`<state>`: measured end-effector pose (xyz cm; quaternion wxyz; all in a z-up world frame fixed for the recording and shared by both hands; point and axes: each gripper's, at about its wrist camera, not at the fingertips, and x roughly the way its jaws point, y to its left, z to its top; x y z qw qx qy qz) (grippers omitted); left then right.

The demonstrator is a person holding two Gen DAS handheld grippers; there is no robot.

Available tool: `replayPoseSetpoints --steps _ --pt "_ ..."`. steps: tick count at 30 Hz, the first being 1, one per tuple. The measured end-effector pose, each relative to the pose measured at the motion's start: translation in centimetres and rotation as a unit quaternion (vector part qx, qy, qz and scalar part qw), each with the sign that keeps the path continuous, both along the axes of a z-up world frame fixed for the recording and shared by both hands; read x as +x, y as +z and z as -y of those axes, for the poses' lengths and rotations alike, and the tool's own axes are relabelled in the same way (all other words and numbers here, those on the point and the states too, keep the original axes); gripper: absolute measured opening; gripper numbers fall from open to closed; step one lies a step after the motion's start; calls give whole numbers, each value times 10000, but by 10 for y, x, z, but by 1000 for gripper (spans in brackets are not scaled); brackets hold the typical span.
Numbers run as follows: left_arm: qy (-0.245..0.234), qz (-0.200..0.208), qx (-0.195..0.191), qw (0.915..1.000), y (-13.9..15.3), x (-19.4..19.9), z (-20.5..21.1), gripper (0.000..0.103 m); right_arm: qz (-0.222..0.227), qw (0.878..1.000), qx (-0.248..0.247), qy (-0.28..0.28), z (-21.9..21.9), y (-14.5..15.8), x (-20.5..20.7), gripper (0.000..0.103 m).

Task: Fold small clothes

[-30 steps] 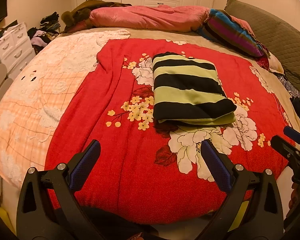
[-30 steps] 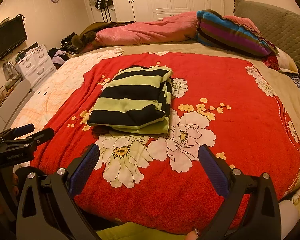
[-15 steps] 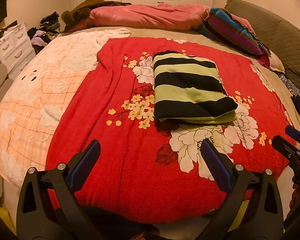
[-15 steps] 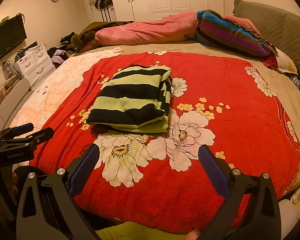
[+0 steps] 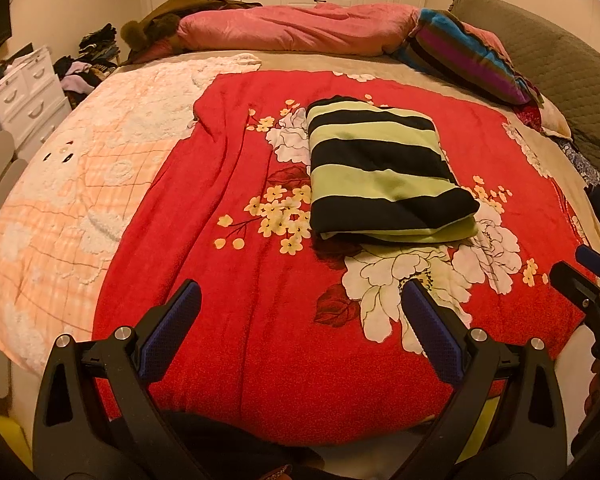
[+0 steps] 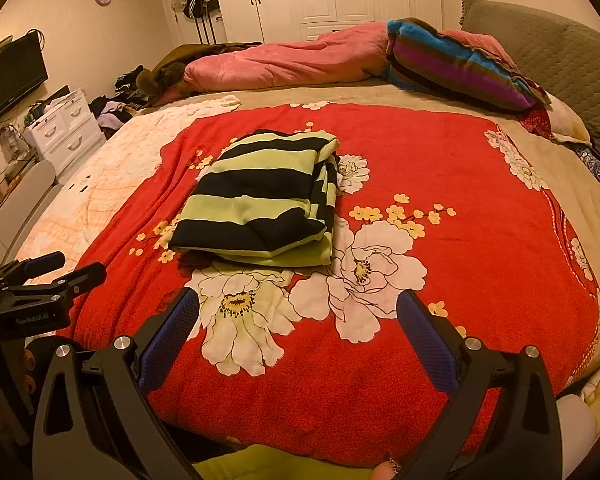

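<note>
A wide bed fills both views. On its left side lies a pale peach and white textured blanket point(image 5: 72, 184). Over the middle spreads a red plush blanket printed with large white and small yellow flowers point(image 5: 228, 320), smoothed flat, apparently to give a clean folding surface.

Near the centre of the red blanket rests the green-and-black striped garment point(image 5: 384, 172), folded into a thick rectangle with its layered edges facing the near edge of the bed. It looks finished, which would explain why nothing is touching it.

The left gripper point(image 5: 300, 320) hovers low over the near edge of the bed, its blue-padded fingers spread wide with nothing between them, pointing toward the garment but well short of it. The right gripper point(image 6: 298, 320) hangs beside it in the same level pose, jaws likewise parted and empty.

At the far right, a blue, purple and brown striped pillow point(image 6: 456, 64) leans against a quilted grey-green headboard point(image 6: 552, 52).
</note>
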<state>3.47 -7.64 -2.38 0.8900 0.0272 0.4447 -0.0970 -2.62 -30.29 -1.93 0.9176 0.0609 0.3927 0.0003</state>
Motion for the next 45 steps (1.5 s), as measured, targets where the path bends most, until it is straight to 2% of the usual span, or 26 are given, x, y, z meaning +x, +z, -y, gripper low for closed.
replayPoseSetpoints --steps 25,34,37,40,43,45 --pt "61 -144 119 9998 -4 4 -4 94 -9 10000 -28 -71 0 1 1 99" --pt "368 -173 316 9987 -9 9 -13 94 -174 9994 -88 -280 7 -6 1 99" --pt "547 -125 289 9980 -8 14 -29 94 -228 9982 -108 -536 20 -10 -3 99" --pt "855 -80 2 9963 -8 31 -64 94 -442 9923 49 -1152 59 -24 -16 99" --pt "1354 -208 31 9906 -17 58 -110 94 -749 9692 134 -2343 128 -52 -49 99" --pt "1805 -303 210 9829 -28 79 -148 94 -981 9416 -47 -3221 177 -76 -81 99"
